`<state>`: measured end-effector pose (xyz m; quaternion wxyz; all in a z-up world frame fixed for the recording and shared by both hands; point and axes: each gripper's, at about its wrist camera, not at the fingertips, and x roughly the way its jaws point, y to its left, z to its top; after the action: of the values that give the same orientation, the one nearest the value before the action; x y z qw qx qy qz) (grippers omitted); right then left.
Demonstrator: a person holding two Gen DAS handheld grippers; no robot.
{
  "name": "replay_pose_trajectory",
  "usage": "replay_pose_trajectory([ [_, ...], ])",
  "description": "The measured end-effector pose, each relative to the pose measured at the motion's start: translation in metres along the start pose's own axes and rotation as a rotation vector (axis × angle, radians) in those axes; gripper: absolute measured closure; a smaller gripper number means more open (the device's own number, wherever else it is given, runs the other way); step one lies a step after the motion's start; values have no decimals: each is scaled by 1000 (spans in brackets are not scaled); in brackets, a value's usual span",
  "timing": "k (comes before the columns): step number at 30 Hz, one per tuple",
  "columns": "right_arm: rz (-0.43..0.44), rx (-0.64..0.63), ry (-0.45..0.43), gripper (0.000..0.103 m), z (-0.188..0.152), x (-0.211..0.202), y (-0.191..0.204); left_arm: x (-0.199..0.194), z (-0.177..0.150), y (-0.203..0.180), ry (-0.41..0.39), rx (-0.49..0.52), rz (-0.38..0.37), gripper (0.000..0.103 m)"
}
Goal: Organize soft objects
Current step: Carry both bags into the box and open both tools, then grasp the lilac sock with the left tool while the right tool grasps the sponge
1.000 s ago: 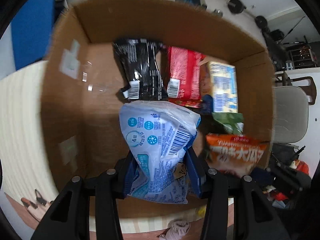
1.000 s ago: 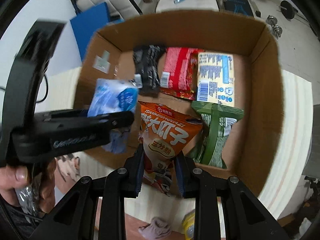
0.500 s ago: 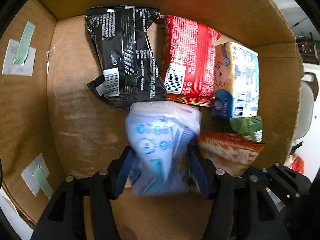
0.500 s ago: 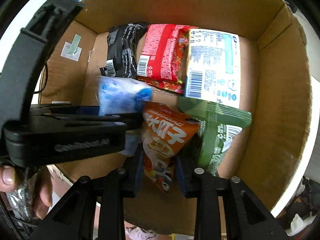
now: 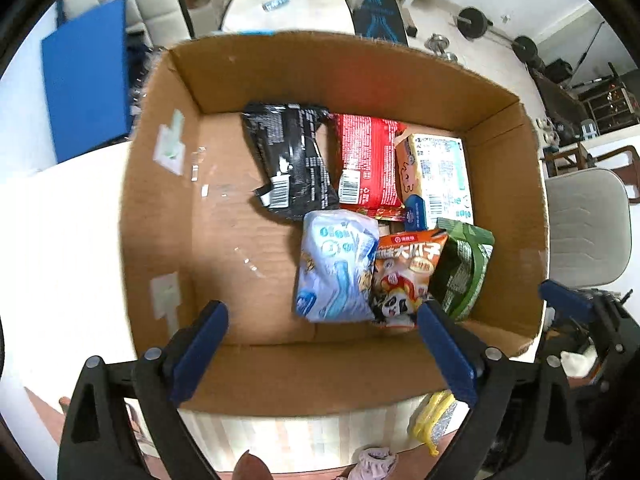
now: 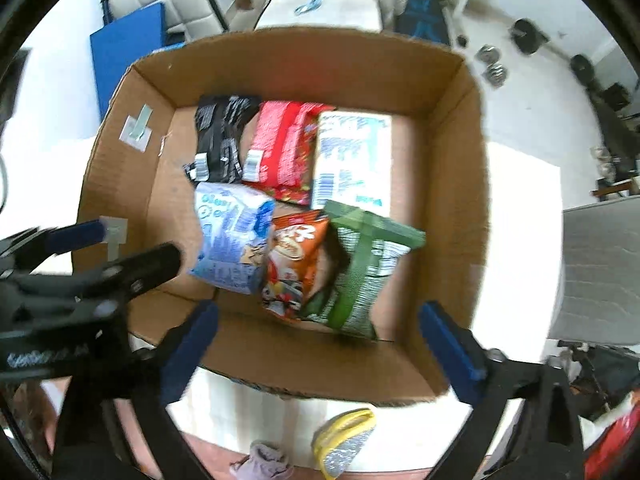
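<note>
An open cardboard box (image 5: 360,76) (image 6: 304,60) holds several soft packs. A light blue pack (image 5: 334,266) (image 6: 232,236) and an orange snack bag (image 5: 404,276) (image 6: 294,258) lie side by side in the front row, next to a green bag (image 5: 464,268) (image 6: 366,266). Behind them lie a black pack (image 5: 290,158) (image 6: 222,138), a red pack (image 5: 368,164) (image 6: 284,146) and a white-blue pack (image 5: 438,178) (image 6: 354,158). My left gripper (image 5: 322,354) is open and empty above the box's near wall. My right gripper (image 6: 318,350) is open and empty too. The left gripper's body (image 6: 92,280) shows at the left of the right wrist view.
The box stands on a white table (image 5: 60,240). A yellow sponge (image 6: 344,438) and a pink cloth (image 6: 262,460) lie by the table's near edge. A grey chair (image 5: 586,228) stands to the right. A blue mat (image 5: 86,76) and dumbbells (image 5: 474,22) are on the floor behind.
Both grippers opened and let go: the light blue pack and the orange bag now lie in the box. Both grippers pulled back up and out of the box.
</note>
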<state>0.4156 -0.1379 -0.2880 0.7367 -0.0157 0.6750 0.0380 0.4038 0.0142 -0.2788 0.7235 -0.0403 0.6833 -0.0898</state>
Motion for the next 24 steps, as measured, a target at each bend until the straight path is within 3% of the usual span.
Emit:
replay_pose_trajectory([
  [4, -65, 46, -54, 0, -14, -16, -6, -14, -11, 3, -65, -35, 13, 4],
  [13, -59, 82, -150, 0, -49, -62, -6, -64, -32, -12, -174, -51, 44, 4],
  [19, 17, 92, -206, 0, -73, -92, -7, -96, -54, -24, -253, -52, 97, 4],
  [24, 91, 59, -217, 0, -125, -104, -14, -111, -103, -37, -318, -14, 193, 4],
])
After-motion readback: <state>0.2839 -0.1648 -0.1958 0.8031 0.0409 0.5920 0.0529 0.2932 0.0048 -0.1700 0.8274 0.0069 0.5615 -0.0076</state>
